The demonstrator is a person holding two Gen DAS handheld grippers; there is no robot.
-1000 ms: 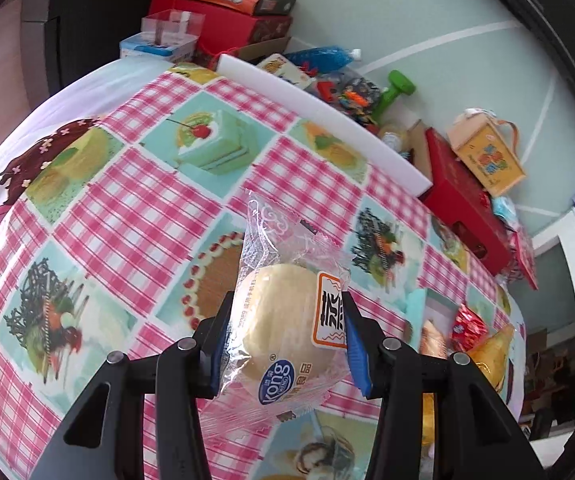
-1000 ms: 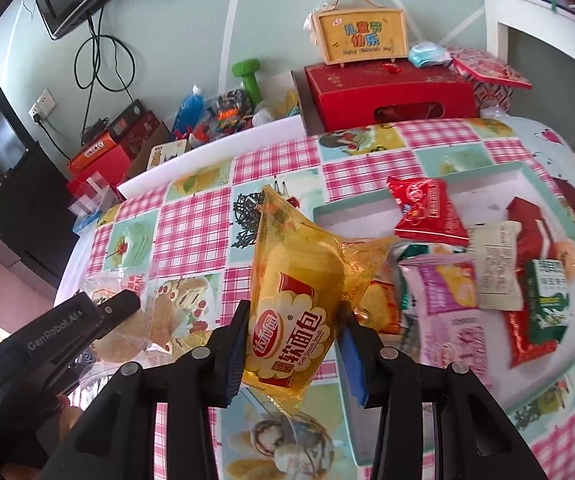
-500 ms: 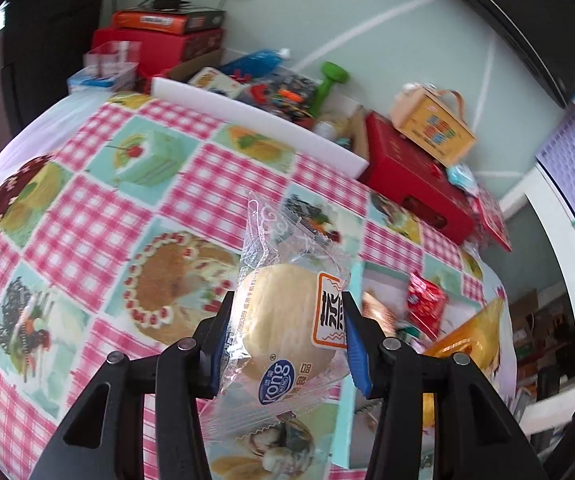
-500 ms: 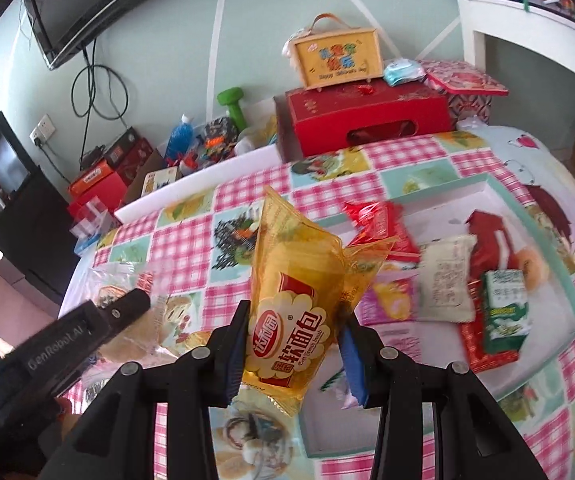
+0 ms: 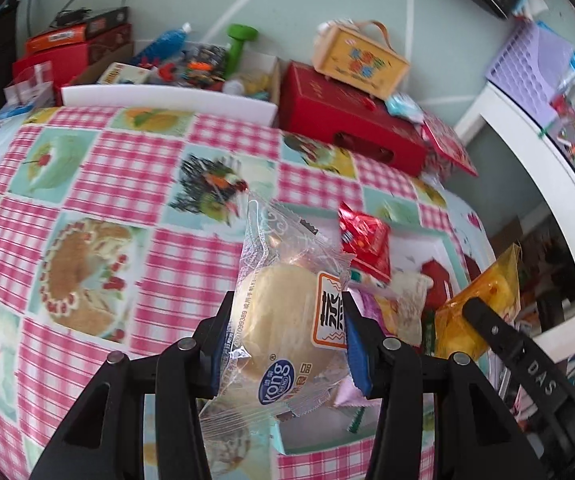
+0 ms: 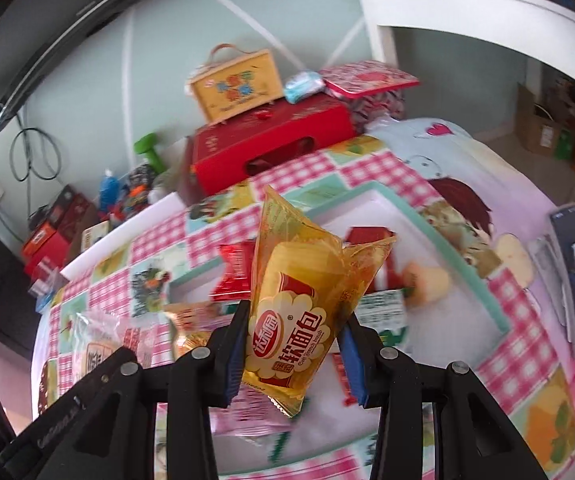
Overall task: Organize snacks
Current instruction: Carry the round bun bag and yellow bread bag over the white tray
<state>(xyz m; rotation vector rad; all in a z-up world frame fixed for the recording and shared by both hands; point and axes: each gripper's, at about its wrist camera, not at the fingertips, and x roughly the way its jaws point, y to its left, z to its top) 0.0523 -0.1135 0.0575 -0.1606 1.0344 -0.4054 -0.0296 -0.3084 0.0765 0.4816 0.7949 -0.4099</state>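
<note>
Two hand-held grippers over the tray rim [image 6: 483, 280], left [image 5: 283, 344] clamping bun pack [image 5: 283, 320], right [image 6: 293, 344] clamping bread pack [image 6: 303, 300].

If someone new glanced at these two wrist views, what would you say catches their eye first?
Most striking are the two held snacks: a clear-wrapped pale round bun clamped in the left gripper, and a glossy yellow soft-bread packet pinched in the right gripper. Behind them lies a mint-rimmed white tray of mixed snack packets on the pink checked tablecloth, with a red gift box at the table's far edge.
</note>
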